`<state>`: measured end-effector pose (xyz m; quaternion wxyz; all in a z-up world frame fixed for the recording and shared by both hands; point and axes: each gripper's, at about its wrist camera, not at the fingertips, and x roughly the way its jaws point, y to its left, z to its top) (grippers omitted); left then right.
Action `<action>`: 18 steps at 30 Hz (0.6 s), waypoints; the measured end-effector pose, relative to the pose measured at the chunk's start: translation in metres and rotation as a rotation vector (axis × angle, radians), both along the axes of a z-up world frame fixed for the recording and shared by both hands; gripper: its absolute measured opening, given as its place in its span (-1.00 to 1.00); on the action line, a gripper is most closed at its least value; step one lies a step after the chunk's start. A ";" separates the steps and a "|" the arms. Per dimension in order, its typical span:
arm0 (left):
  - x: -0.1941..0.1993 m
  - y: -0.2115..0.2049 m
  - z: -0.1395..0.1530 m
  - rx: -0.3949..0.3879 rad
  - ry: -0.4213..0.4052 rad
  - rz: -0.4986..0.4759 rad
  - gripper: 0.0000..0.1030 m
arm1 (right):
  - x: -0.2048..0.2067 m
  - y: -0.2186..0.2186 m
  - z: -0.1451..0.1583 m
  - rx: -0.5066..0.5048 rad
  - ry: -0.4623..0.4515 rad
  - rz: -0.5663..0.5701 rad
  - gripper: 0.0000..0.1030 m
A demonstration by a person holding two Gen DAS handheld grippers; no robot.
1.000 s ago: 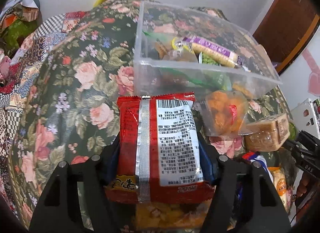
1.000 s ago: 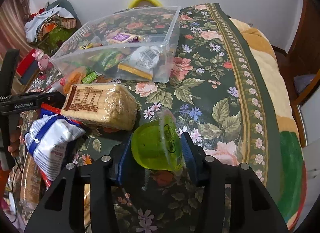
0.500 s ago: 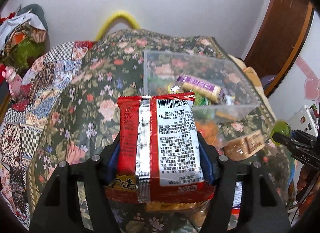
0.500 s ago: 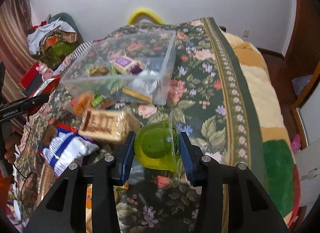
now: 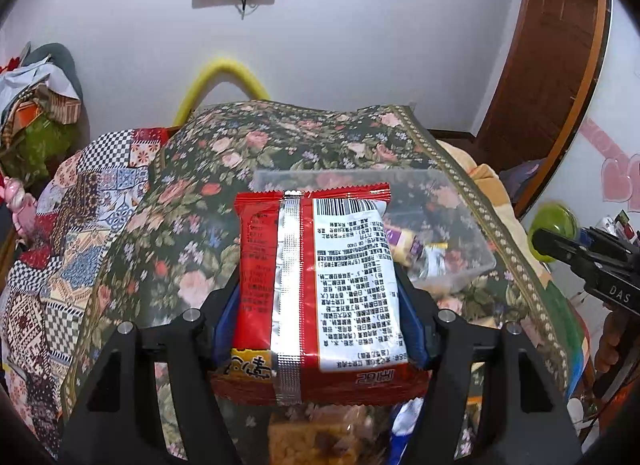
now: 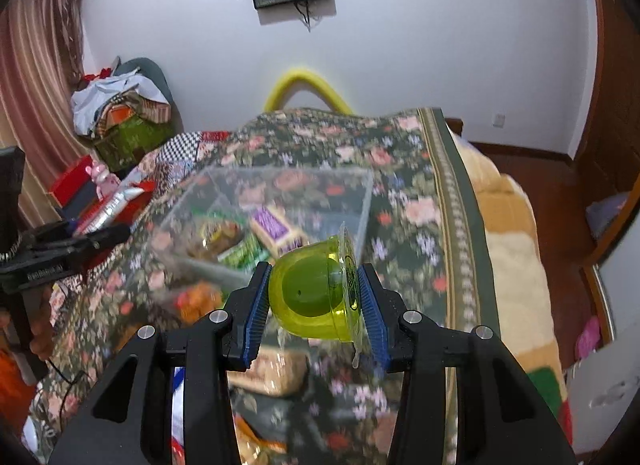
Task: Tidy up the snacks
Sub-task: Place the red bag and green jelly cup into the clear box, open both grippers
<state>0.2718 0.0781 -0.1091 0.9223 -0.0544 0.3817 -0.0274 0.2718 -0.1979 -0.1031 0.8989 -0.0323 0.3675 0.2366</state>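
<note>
My left gripper (image 5: 318,297) is shut on a red snack packet (image 5: 316,285) with a white label, held high above the floral bed. Beyond it lies a clear plastic box (image 5: 452,225) with several snacks inside. My right gripper (image 6: 314,301) is shut on a green jelly cup (image 6: 316,297), lifted above the near edge of the same box (image 6: 280,193). The jelly cup also shows at the right of the left wrist view (image 5: 554,225), and the left gripper at the left of the right wrist view (image 6: 68,245).
Loose snacks lie on the bed below the grippers: a brown cake pack (image 6: 272,373), an orange snack bag (image 6: 196,301) and a blue-white bag (image 5: 404,425). A patchwork quilt (image 5: 60,245) lies left. A clothes pile (image 6: 120,105) and a wooden door (image 5: 552,65) border the bed.
Both grippers have risen well above the bed with their snacks still held. The box and loose snacks now sit lower and farther off in both views.
</note>
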 end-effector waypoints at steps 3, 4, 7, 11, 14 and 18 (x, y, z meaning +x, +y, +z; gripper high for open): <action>0.012 -0.005 0.001 -0.010 -0.003 -0.006 0.29 | 0.011 0.008 0.003 0.008 -0.003 0.002 -0.22; 0.017 -0.006 0.000 -0.016 -0.001 -0.009 0.29 | 0.015 0.011 0.003 0.008 -0.005 0.004 -0.22; 0.030 -0.010 -0.003 -0.030 0.008 -0.016 0.29 | 0.025 0.020 0.003 0.005 -0.004 0.013 -0.22; 0.050 -0.017 -0.012 -0.031 0.027 -0.024 0.29 | 0.040 0.029 -0.001 0.006 0.010 0.015 -0.22; 0.064 -0.021 -0.021 -0.044 0.050 -0.028 0.29 | 0.049 0.035 -0.006 0.003 0.025 0.013 -0.22; 0.084 -0.023 -0.034 -0.068 0.096 -0.037 0.29 | 0.061 0.045 -0.016 -0.023 0.045 0.019 -0.22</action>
